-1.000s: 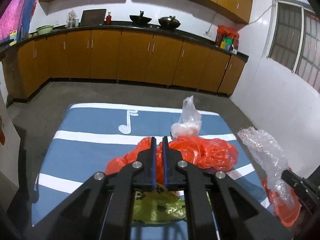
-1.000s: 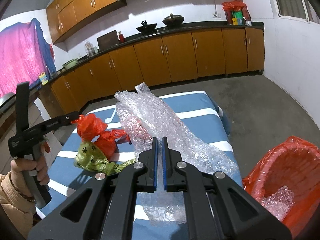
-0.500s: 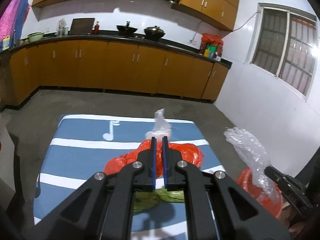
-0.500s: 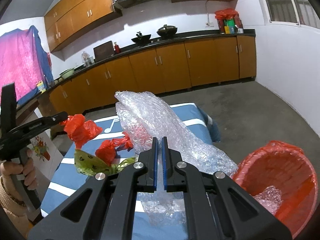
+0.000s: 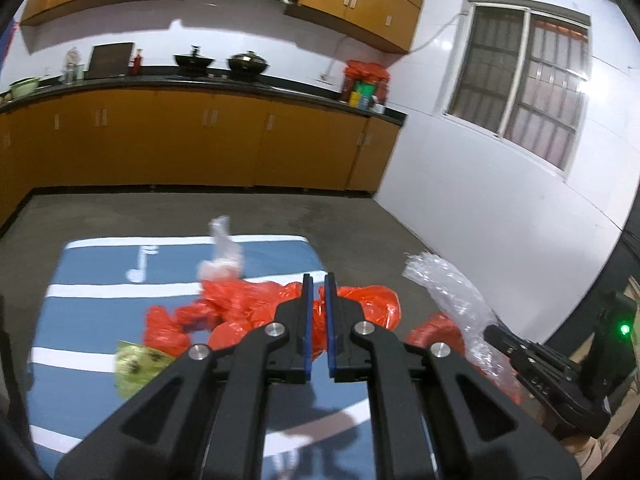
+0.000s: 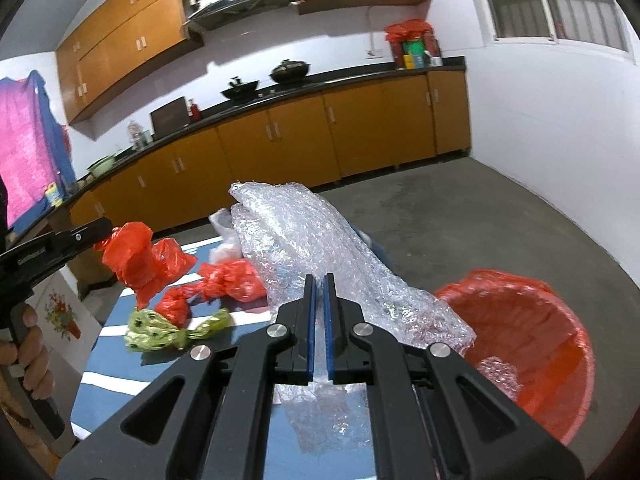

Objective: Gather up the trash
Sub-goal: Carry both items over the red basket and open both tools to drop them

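The right hand-held gripper (image 6: 319,280) has its blue-lined jaws drawn nearly together on a long crumpled sheet of clear bubble wrap (image 6: 320,256), which rises ahead of the fingers and trails down below them, held in the air above the right edge of the low blue worktop with white stripes (image 6: 120,368). Just off that right edge stands a round red bin lined with a red plastic bag (image 6: 532,344), and a small wad of clear wrap (image 6: 496,372) lies inside it. The left hand-held gripper (image 6: 105,227) is pinched onto the top of a crumpled red plastic bag (image 6: 140,256), lifting it above the left part of the worktop; from its own camera the blue pads (image 5: 307,312) stand a narrow slit apart with red plastic bunched around them (image 5: 316,320). Lower down, the red plastic runs into a knotted bundle (image 6: 224,284) lying near the middle of the worktop. Beside it, toward the near left edge, lies a yellow-green plastic bag with dark paw prints (image 6: 168,332), twisted at one end. A clear plastic bag with something white inside (image 5: 222,256) stands behind the red heap, close to the far edge and near a white music note printed on the cover (image 5: 140,264). Orange wooden cabinets (image 6: 280,136) under a black counter run along the far wall
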Motion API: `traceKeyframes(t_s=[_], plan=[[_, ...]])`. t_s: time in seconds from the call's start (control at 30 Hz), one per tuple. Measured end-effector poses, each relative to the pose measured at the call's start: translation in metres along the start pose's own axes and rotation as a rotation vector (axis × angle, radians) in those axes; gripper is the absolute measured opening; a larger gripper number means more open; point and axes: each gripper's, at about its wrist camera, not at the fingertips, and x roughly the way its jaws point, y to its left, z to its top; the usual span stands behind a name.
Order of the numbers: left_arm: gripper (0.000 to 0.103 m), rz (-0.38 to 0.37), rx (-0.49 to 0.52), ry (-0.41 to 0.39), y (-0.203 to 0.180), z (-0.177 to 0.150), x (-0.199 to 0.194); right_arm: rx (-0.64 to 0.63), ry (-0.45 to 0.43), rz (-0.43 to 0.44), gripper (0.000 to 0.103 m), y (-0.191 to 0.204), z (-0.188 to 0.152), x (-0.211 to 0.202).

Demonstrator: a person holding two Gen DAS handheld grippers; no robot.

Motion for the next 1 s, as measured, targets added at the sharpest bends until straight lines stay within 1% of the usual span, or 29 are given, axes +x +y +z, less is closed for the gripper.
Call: traceKeyframes(t_s=[0.37, 0.63, 0.77, 1.0], plan=[[0.007, -0.187, 0.039, 0.075, -0.081, -0.024, 0.039, 0.090, 0.000, -0.132, 0.005, -0.062, -0.009, -0.027], [0.007, -0.300, 0.062, 0.135, -0.137, -0.045, 0.066, 0.151, 0.013, -0.221, 0.005, -0.106, -0.021, -0.038], [0.007, -0.342, 0.076, 0.160, -0.160, -0.056, 0.078, 0.186, 0.023, -0.255, 0.004, -0.127, -0.027, -0.041], [0.007, -0.387, 0.086, 0.207, -0.189, -0.073, 0.104, 0.243, 0.039, -0.270, 0.004, -0.149, -0.034, -0.039]])
